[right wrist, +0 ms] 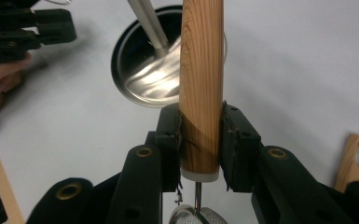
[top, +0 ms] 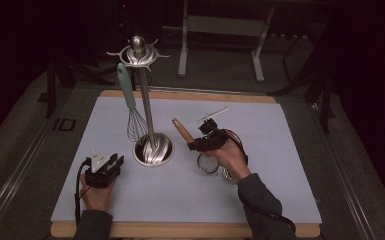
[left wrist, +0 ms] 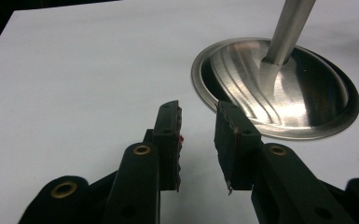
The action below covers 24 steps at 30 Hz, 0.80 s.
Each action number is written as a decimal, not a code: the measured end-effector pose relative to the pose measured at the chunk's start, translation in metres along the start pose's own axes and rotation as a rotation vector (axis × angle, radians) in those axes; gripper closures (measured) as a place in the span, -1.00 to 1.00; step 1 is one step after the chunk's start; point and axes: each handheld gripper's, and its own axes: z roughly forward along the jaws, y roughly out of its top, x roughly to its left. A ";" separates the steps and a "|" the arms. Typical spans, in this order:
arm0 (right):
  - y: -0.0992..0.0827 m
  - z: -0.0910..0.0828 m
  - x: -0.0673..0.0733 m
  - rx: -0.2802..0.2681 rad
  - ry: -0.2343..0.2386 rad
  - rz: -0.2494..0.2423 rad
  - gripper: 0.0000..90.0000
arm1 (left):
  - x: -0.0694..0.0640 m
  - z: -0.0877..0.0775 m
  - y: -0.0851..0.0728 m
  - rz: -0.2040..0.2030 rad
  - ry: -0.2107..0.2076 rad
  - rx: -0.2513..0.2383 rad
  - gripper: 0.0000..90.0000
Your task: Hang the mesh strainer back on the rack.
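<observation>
Right gripper [right wrist: 200,140]: jaws clenched on the strainer's round, grained wooden handle [right wrist: 201,74], held above the desk [top: 280,130] right of centre; its fine mesh bowl [top: 207,164] hangs below the hand. Left gripper [left wrist: 198,135]: jaws released, holding nothing, resting near left on the smooth pale desk surface. Polished steel stand [top: 152,150], dished ribbed base, stands between them, a teal-handled whisk [top: 130,100] hanging from it. Open surface near and far right.

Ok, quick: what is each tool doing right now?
Left tool: open, holding nothing.
Right tool: closed on the wooden handle of a strainer.
</observation>
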 end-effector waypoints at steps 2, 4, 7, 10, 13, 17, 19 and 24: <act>0.000 -0.002 0.003 -0.014 0.010 -0.028 0.58 | 0.000 0.000 0.000 0.002 0.000 0.000 0.58; -0.001 -0.003 0.005 -0.019 0.007 -0.045 0.58 | 0.000 0.000 0.000 0.000 0.000 -0.001 0.58; 0.000 -0.005 0.008 -0.030 0.012 -0.069 0.58 | 0.000 0.000 0.000 -0.001 0.000 -0.002 0.58; 0.001 -0.009 0.011 -0.048 0.008 -0.102 0.58 | 0.000 0.000 0.000 -0.001 -0.001 -0.002 0.58; 0.003 -0.014 0.015 -0.069 0.003 -0.135 0.58 | 0.000 0.000 0.000 -0.001 0.000 -0.002 0.58; 0.006 -0.023 0.019 -0.101 0.003 -0.174 0.58 | 0.000 0.000 0.000 0.001 0.000 -0.001 0.58; 0.007 -0.027 0.020 -0.113 0.004 -0.191 0.58 | 0.000 0.000 0.000 -0.001 0.001 -0.003 0.58; 0.011 -0.039 0.023 -0.145 0.004 -0.235 0.58 | 0.000 0.000 0.000 -0.001 0.000 -0.004 0.58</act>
